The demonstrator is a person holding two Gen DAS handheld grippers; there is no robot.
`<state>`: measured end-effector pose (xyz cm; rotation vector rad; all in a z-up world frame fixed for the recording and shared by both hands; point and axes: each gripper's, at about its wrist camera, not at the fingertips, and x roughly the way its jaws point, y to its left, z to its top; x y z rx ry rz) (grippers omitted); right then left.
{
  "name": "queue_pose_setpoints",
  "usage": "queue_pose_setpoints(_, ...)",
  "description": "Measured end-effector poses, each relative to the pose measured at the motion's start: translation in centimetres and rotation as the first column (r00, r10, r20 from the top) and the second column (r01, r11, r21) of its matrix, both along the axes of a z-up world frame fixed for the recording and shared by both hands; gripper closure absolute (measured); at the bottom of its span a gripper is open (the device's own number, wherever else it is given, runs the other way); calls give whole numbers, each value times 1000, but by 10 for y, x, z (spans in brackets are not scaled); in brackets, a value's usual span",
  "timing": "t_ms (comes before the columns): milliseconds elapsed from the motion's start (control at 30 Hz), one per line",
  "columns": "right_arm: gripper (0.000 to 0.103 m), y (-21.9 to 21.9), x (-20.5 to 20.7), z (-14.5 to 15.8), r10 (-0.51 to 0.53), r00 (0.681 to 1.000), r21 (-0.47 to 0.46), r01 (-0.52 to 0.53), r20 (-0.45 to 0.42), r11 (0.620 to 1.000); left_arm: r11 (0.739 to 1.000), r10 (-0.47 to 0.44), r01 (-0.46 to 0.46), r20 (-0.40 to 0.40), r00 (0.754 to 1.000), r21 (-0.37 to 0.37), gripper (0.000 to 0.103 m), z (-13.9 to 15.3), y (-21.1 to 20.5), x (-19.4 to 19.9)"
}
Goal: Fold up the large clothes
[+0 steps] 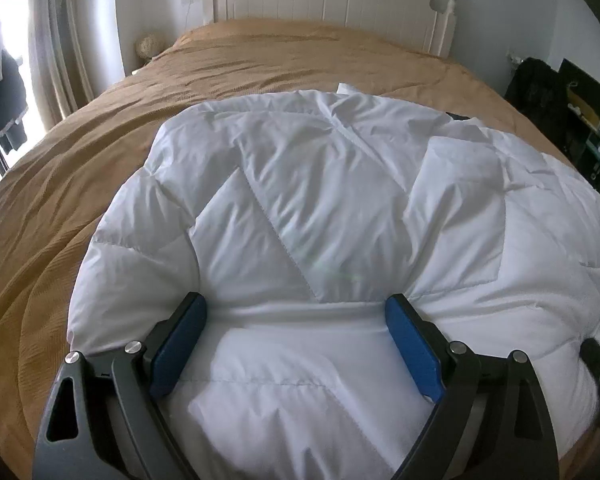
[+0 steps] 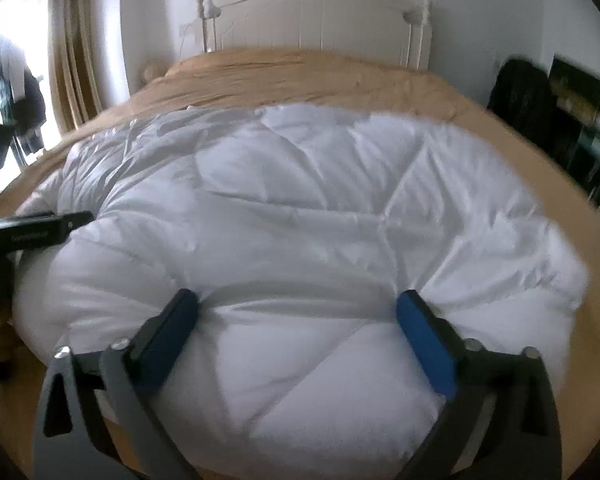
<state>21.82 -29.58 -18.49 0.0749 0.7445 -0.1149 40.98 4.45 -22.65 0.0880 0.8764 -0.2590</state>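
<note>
Both grippers (image 1: pixel 296 308) (image 2: pixel 298 306) spread wide over white quilted coat (image 1: pixel 320 208) on bed (image 1: pixel 80 152)

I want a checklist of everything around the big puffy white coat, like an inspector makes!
Surface: bed with tan bedspread, wrinkled.
Job's things: white puffy jacket lying spread on the bed.
Clutter: nothing seen on the bed besides the jacket.
Grippers: left gripper and right gripper both open wide, fingers pressed against the near edge of the jacket.
Cables: thin cord on the wall beside the headboard.
Surroundings: white headboard, curtain, dark shelves.
</note>
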Motion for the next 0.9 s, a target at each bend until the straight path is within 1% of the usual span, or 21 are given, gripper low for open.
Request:
queue_pose_setpoints(67, 1, -14, 3, -2, -23, 1000, -4, 23, -6, 1000, 1000, 0, 0, 3, 1000, -8, 11, -1, 1, -1)
queue_pose_setpoints(167, 1, -24, 3, -6, -30, 999, 9, 30, -10, 1000, 1000, 1, -1, -4, 1000, -15, 13, 2, 7, -1)
queue_pose_setpoints(233, 1, -24, 3, -9, -34, 999, 2, 34, -14, 999, 1000, 21, -21, -10, 1000, -19, 26, 12, 20, -4)
queue_pose_setpoints(267, 1, -25, 4, -9, -38, 999, 0, 38, -17, 999, 999, 30, -30, -12, 999, -25, 35, 18, 27, -5)
queue_pose_setpoints(300, 1, -20, 5, -11, -40, 999, 1, 40, -20, 999, 998, 53, -53, -5, 999, -41, 39, 30, 41, -8)
queue_pose_setpoints(333, 1, -20, 6, -12, -41, 999, 3, 41, -20, 999, 995, 86, -85, 16, 996, -59, 38, 43, 55, -13)
queue_pose_setpoints(367, 1, -21, 6, -13, -42, 999, 3, 42, -18, 999, 988, 138, -134, 46, 989, -78, 37, 59, 72, -22)
queue_pose_setpoints(433, 1, -19, 9, -12, -43, 999, 0, 43, -13, 999, 976, 185, -173, 84, 979, -131, 21, 84, 97, -40)
queue_pose_setpoints(467, 1, -20, 9, -13, -45, 999, 2, 45, -8, 999, 971, 197, -180, 99, 975, -156, 8, 93, 106, -50)
queue_pose_setpoints(500, 1, -20, 9, -13, -47, 999, 3, 47, -3, 999, 964, 202, -179, 103, 974, -199, 1, 101, 116, -65)
queue_pose_setpoints(533, 1, -20, 10, -14, -48, 999, 2, 48, 1, 999, 958, 194, -168, 92, 977, -234, 0, 104, 121, -76)
queue_pose_setpoints(567, 1, -19, 9, -15, -48, 999, 2, 48, 4, 999, 953, 186, -162, 74, 980, -257, 0, 103, 123, -82)
queue_pose_setpoints(600, 1, -18, 8, -15, -48, 999, 3, 48, 6, 999, 939, 173, -156, 29, 984, -308, 0, 98, 126, -93)
queue_pose_setpoints(633, 1, -18, 7, -15, -47, 999, 6, 47, 7, 999, 928, 167, -155, 5, 986, -339, 0, 93, 128, -98)
queue_pose_setpoints(667, 1, -18, 6, -16, -47, 999, 7, 47, 7, 999, 907, 164, -166, -38, 986, -387, 0, 83, 129, -104)
queue_pose_setpoints(700, 1, -18, 6, -16, -47, 999, 7, 47, 8, 999, 874, 162, -190, -100, 982, -448, 0, 68, 130, -110)
queue_pose_setpoints(767, 1, -18, 6, -16, -47, 999, 6, 47, 10, 999, 830, 157, -221, -167, 973, -513, 0, 46, 131, -115)
queue_pose_setpoints(800, 1, -18, 5, -16, -47, 999, 7, 47, 10, 999, 813, 149, -243, -215, 965, -528, 1, 29, 126, -111)
queue_pose_setpoints(833, 1, -18, 5, -16, -48, 999, 7, 48, 11, 999, 804, 146, -260, -247, 958, -535, 1, 18, 122, -106)
queue_pose_setpoints(900, 1, -18, 5, -16, -48, 999, 6, 48, 11, 999, 780, 141, -284, -286, 948, -558, 1, 1, 112, -95)
